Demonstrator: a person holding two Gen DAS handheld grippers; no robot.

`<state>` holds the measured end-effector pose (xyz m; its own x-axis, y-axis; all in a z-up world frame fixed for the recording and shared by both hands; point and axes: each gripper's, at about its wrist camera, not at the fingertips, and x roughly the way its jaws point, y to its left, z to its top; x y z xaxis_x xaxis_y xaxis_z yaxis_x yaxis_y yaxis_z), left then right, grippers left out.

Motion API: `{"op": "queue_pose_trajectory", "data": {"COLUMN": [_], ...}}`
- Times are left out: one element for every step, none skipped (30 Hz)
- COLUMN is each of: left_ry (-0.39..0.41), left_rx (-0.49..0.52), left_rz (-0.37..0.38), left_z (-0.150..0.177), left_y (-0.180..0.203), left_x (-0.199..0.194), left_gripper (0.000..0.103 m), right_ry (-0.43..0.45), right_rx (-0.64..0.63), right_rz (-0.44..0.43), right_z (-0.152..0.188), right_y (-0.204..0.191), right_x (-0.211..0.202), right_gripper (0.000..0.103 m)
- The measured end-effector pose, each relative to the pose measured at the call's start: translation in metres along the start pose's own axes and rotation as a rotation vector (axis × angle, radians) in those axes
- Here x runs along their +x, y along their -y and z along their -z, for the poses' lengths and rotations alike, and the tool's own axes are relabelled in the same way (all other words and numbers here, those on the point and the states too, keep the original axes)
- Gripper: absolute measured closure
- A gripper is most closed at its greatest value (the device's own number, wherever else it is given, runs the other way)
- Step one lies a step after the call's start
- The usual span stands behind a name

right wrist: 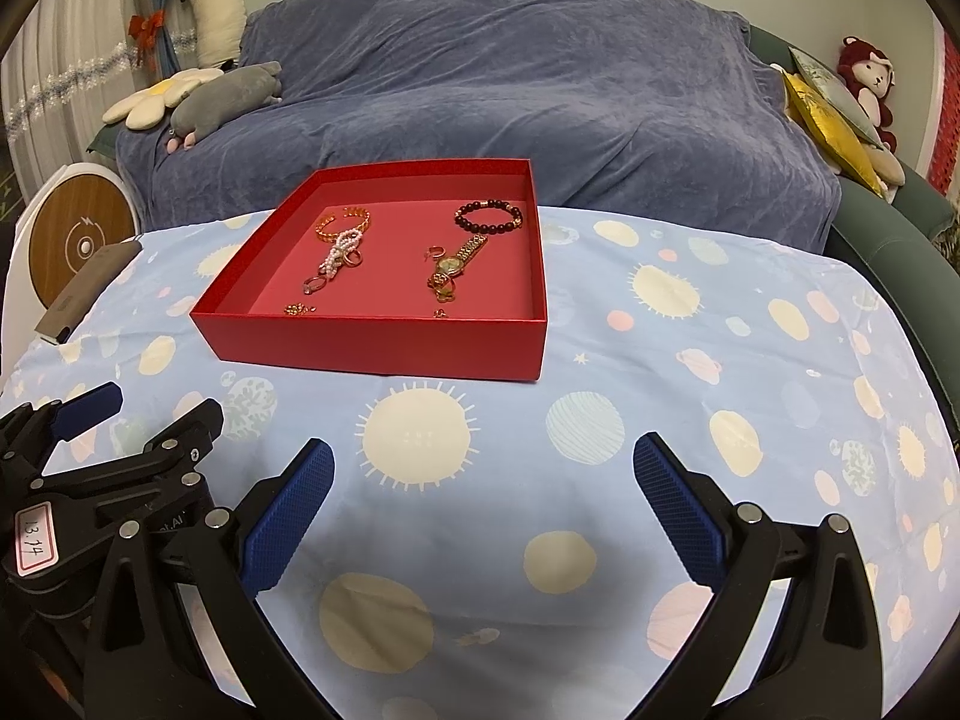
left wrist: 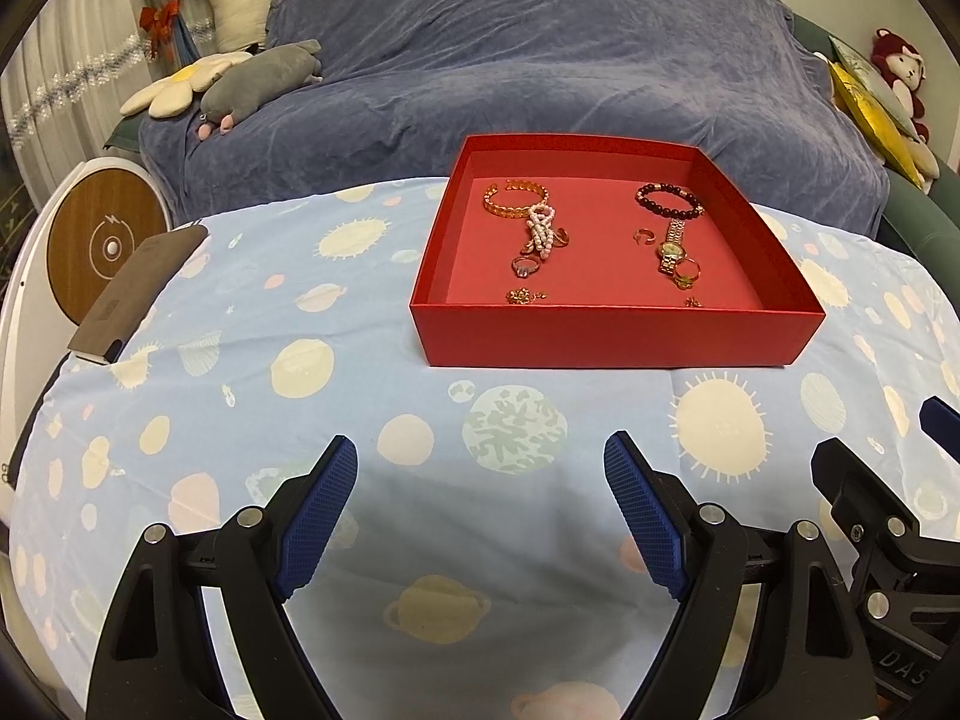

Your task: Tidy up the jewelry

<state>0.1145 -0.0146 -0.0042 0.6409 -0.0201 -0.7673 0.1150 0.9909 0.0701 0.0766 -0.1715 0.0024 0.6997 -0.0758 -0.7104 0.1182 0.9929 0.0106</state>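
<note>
My left gripper [left wrist: 480, 462] hovers low over the planet-print tablecloth [left wrist: 360, 396], its blue-padded fingers spread wide with nothing between them. My right gripper [right wrist: 483, 462] sits just beside it, spread just as wide and also empty; its black frame shows at the right edge of the left wrist view, and the left one shows at the lower left of the right wrist view.

Ahead of both, well apart from the fingertips, the shallow red box [left wrist: 612, 336] rests flat on the cloth with the jewelry laid inside in two loose columns. On the left side, a gold chain bracelet [left wrist: 515, 197] lies near the far wall, a looped pink pearl strand [left wrist: 543, 229] touches it just in front, then a silver ring with a stone [left wrist: 525, 267], and small gold earrings [left wrist: 523, 296] near the front wall. On the right side, a dark beaded bracelet [left wrist: 668, 199] lies at the back, a gold wristwatch [left wrist: 671, 249] runs forward from it, a small gold ear cuff [left wrist: 643, 236] sits just left of the watch, gold rings [left wrist: 687, 273] touch the watch's near end, and a tiny gold piece [left wrist: 693, 302] lies by the front wall.

Behind the table a sofa under a blue cover [left wrist: 540, 72] carries a grey plush toy [left wrist: 261, 81] and a flower cushion [left wrist: 180, 84]
</note>
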Motion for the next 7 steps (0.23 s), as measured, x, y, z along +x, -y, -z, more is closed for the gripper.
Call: {"op": "queue_pose_trajectory", "data": {"left_ry": [-0.002, -0.001, -0.001, -0.002, -0.003, -0.006, -0.009], "left_rx": [0.001, 0.001, 0.002, 0.004, 0.005, 0.003, 0.000], "left_rz": [-0.003, -0.007, -0.007, -0.008, -0.008, -0.006, -0.002], "left_z": [-0.0002, -0.0001, 0.0002, 0.0001, 0.0000, -0.0001, -0.0001], "left_y": [0.0000, 0.0001, 0.0002, 0.0004, 0.0006, 0.0004, -0.0001], "left_x": [0.0001, 0.0001, 0.0000, 0.0000, 0.0000, 0.0002, 0.0004], "left_gripper": [0.021, 0.021, 0.021, 0.021, 0.021, 0.021, 0.021], "right_ry": [-0.001, -0.001, -0.001, -0.001, -0.002, -0.001, -0.001], "right_rx": [-0.002, -0.002, -0.002, -0.003, -0.003, -0.002, -0.002], "right_rz": [-0.001, 0.001, 0.002, 0.003, 0.003, 0.002, 0.002], "right_z": [0.0000, 0.0001, 0.0001, 0.0000, 0.0000, 0.0002, 0.0002], "right_y": [-0.0001, 0.0000, 0.0001, -0.0003, -0.0002, -0.0003, -0.0003], "right_x": [0.0001, 0.0000, -0.0001, -0.0002, -0.0001, -0.0002, -0.0003], "right_gripper": [0.005, 0.005, 0.005, 0.005, 0.005, 0.005, 0.005]}}
